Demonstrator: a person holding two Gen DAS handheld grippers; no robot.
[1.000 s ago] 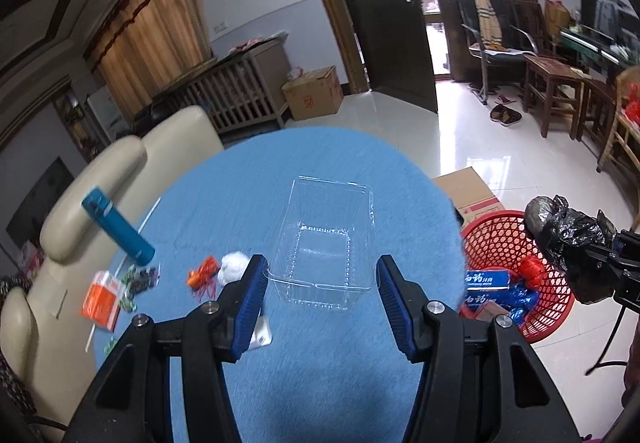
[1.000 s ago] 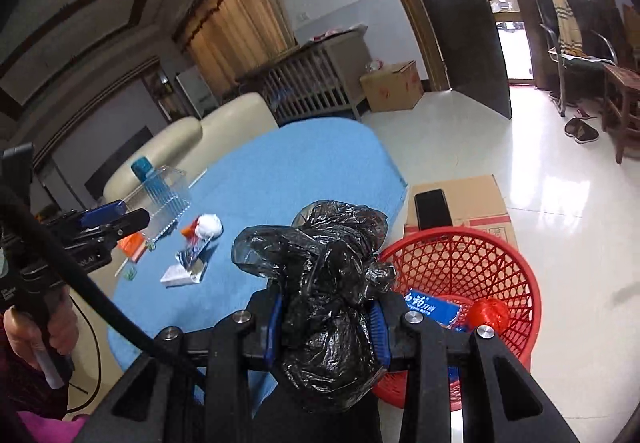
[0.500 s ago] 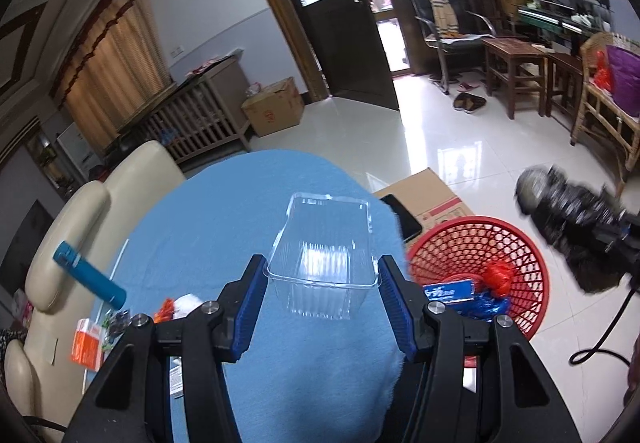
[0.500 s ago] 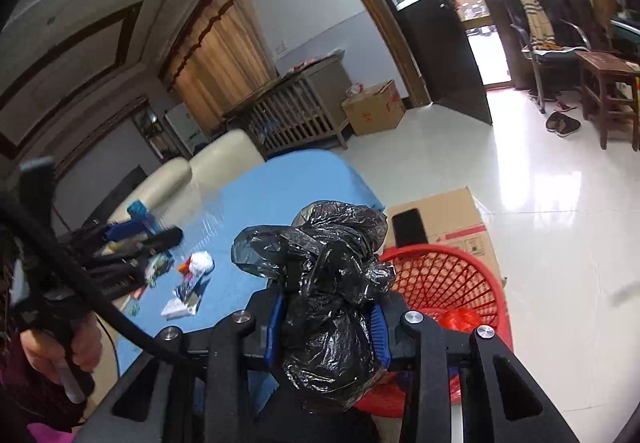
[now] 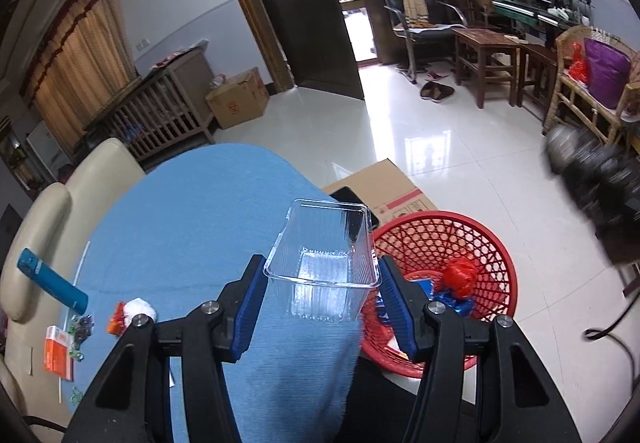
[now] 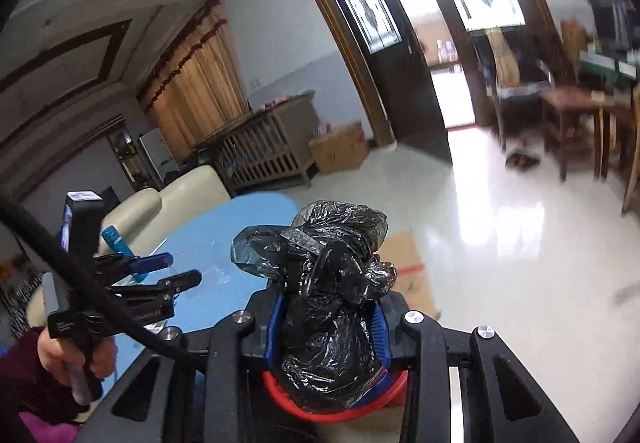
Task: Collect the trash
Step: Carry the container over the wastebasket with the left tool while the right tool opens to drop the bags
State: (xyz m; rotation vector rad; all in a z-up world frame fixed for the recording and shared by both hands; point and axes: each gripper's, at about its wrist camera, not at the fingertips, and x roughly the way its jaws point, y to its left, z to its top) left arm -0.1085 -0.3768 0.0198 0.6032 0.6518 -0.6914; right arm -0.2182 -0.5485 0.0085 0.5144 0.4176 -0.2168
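Note:
My left gripper (image 5: 320, 267) is shut on a clear plastic tub (image 5: 320, 243), held open side up over the right edge of the blue table (image 5: 192, 211). Just right of it on the floor stands a red mesh basket (image 5: 492, 255) with blue and red wrappers inside. My right gripper (image 6: 328, 313) is shut on a crumpled black plastic bag (image 6: 328, 283). A strip of the red basket's rim (image 6: 340, 413) shows directly under that bag. In the left wrist view the bag (image 5: 592, 179) is a blur at the far right, above and beyond the basket.
A cardboard box (image 5: 384, 191) with a dark phone on it sits behind the basket. On the table's left lie a blue tube (image 5: 52, 287), a white wad (image 5: 138, 309) and an orange packet (image 5: 58, 351). A cream sofa (image 5: 100, 171) stands beyond. A person's hand (image 6: 52, 355) holds the left gripper's handle.
The left gripper has carried the tub rightward from mid-table to the table's edge beside the basket. The right gripper with the bag has moved over the basket, and its view has tipped up.

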